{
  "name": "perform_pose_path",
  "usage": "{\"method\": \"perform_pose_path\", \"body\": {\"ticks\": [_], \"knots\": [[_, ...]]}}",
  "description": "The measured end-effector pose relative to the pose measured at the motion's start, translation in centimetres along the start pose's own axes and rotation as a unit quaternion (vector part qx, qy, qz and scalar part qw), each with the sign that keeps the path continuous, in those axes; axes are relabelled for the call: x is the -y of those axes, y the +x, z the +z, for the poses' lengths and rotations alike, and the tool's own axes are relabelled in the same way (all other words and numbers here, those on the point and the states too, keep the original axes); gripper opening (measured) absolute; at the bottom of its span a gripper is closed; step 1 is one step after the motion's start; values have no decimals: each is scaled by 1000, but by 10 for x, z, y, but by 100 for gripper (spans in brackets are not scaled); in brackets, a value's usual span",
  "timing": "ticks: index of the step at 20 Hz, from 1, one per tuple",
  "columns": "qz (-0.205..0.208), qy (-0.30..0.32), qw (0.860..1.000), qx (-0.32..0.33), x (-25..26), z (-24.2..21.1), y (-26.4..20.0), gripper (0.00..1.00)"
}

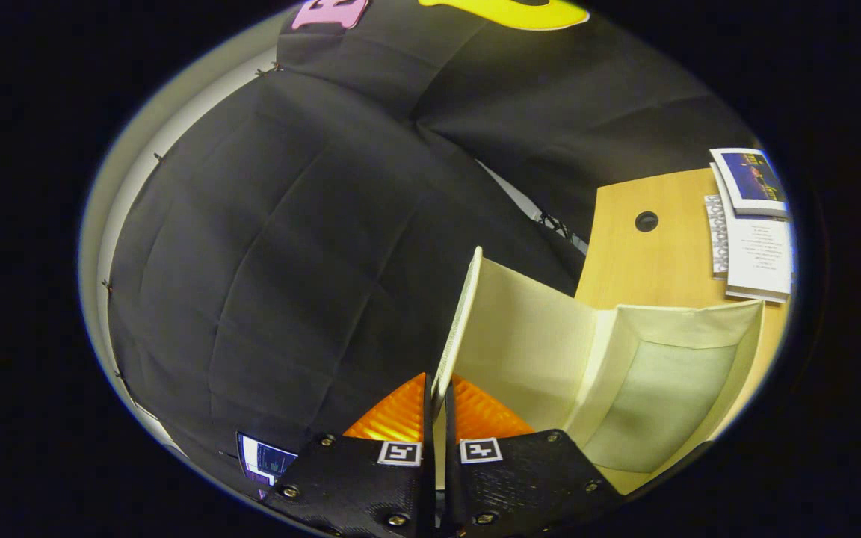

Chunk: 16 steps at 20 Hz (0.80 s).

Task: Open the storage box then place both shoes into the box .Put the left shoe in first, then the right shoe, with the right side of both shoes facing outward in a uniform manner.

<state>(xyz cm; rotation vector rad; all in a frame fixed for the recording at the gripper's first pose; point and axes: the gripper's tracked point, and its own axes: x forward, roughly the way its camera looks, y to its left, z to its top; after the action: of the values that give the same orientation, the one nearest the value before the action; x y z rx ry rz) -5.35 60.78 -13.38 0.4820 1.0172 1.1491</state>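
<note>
1. Right now the tool is clenched on the thin edge of the box lid: both fingers press it from either side, gap nearly closed, w/ only the lid's thickness between them. Nothing else is held.
2. Just past the fingertips the lid stands near upright, swung up from the storage box. Its pale inner face turns toward the box cavity.
3. Beyond the lid and to its side, the box sits open on the wooden table. The interior looks empty, so the open step seems about done and the shoe steps haven't started, judging by that.
4. Papers/booklets lie on the table further back, well apart from the box. A small screen sits just beside the tool's near end.
5. Shoes: can't spot them from this angle.
6. Risks from here:
   - Grip is on a narrow edge, so the lid could slip out and drop shut if the tool loosens early or twists.
   - Pulling the lid past its hinge range may drag or tip the light box, since nothing braces it.
   - If the lid won't stay up after release, it could fall back and block the left shoe going in.
</note>
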Motion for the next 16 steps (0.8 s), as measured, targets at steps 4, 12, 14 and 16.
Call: {"method": "perform_pose_path", "body": {"ticks": [4,12,14,16], "knots": [[-6,-4,1000,-13,-7,-14,33,5],[-28,-136,990,-3,-5,-9,-11,97],[-38,-154,987,5,-5,-11,-27,97],[-42,-159,986,20,-6,-11,-53,97]]}}
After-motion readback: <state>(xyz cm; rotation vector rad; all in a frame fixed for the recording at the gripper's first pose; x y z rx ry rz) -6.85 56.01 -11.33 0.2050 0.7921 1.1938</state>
